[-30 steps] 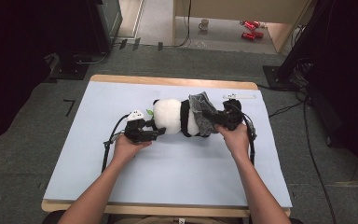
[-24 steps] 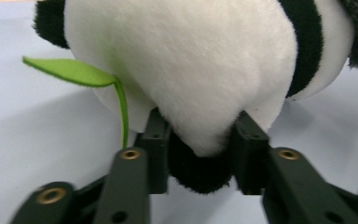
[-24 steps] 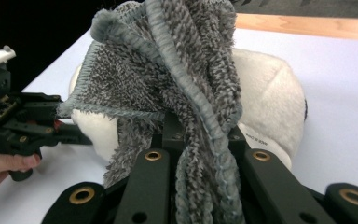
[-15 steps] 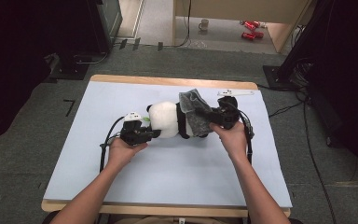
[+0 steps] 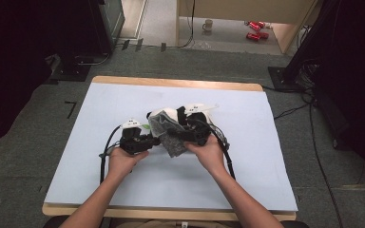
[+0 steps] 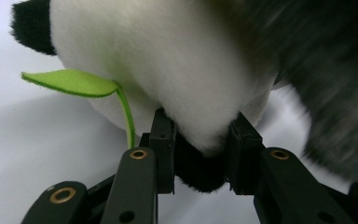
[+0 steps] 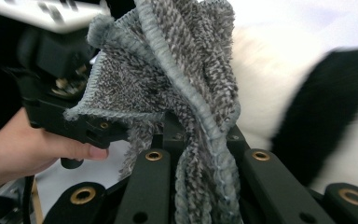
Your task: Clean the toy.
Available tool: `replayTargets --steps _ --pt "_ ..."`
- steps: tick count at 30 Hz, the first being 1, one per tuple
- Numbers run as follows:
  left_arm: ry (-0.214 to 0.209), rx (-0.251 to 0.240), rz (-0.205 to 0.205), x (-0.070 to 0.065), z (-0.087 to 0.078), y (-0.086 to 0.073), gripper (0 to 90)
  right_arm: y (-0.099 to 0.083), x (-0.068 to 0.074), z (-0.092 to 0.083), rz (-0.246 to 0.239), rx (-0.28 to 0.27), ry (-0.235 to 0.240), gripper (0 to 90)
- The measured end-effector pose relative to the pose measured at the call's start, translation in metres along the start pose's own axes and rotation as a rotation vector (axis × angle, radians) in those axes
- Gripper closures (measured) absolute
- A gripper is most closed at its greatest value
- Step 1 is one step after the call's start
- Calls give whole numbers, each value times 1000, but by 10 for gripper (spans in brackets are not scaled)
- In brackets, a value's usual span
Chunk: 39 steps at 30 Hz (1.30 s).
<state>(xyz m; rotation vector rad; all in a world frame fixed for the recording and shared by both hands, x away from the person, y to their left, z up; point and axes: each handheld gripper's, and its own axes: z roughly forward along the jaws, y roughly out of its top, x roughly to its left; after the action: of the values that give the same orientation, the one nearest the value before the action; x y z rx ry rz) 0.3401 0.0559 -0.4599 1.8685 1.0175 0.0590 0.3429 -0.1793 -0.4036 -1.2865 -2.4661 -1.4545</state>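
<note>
- Work in hand: wiping or wrapping a plush panda (image 5: 180, 116) with a grey cloth (image 5: 168, 133), mid-table (image 5: 266, 156) on the pale sheet.
- Left gripper (image 5: 147, 141) clamped on the panda (image 6: 168, 56); in the left gripper view, jaws pinching a fold of white plush with a dark patch under it, having just been closing on it, a green felt leaf (image 6: 70, 83) hanging just beside.
- Right gripper (image 5: 190, 135) clamped on the cloth (image 7: 186, 93); in the right gripper view, bunched terry squeezed between jaws nearly together, panda's white and black body (image 7: 307, 116) right behind, left hand (image 7: 23, 144) off to the side.
- Done, by the look of it: both grips secured, toy raised or tipped off the sheet, cloth brought against its side.
- Left: cloth draped over part of the body only; most of the white plush uncovered, so spreading or rubbing over the rest probably to come.
- Cannot tell whether the cloth presses on the toy or merely hangs against it.
</note>
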Motion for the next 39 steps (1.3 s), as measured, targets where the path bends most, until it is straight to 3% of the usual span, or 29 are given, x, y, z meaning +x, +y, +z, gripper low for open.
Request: replayTargets --steps 8,12,13,16,27,34,39 --pt "20 12 -14 4 0 -2 682 -5 -10 10 -60 15 -44 784" --pt "26 21 -32 10 -1 -1 684 -5 -15 2 -80 23 -122 787" --pt "17 23 -33 13 -2 0 684 -5 -19 -2 -75 25 -142 791" --pt "12 28 -26 13 -2 2 684 -5 -32 -15 -5 10 -120 794" --pt "6 29 -33 23 -2 5 684 -9 -64 -56 81 -79 -165 792" --pt "7 36 -16 24 1 8 683 -22 -84 -65 144 -115 -179 792" --pt "3 39 -23 26 2 9 683 -29 -92 -71 161 -110 -239 792"
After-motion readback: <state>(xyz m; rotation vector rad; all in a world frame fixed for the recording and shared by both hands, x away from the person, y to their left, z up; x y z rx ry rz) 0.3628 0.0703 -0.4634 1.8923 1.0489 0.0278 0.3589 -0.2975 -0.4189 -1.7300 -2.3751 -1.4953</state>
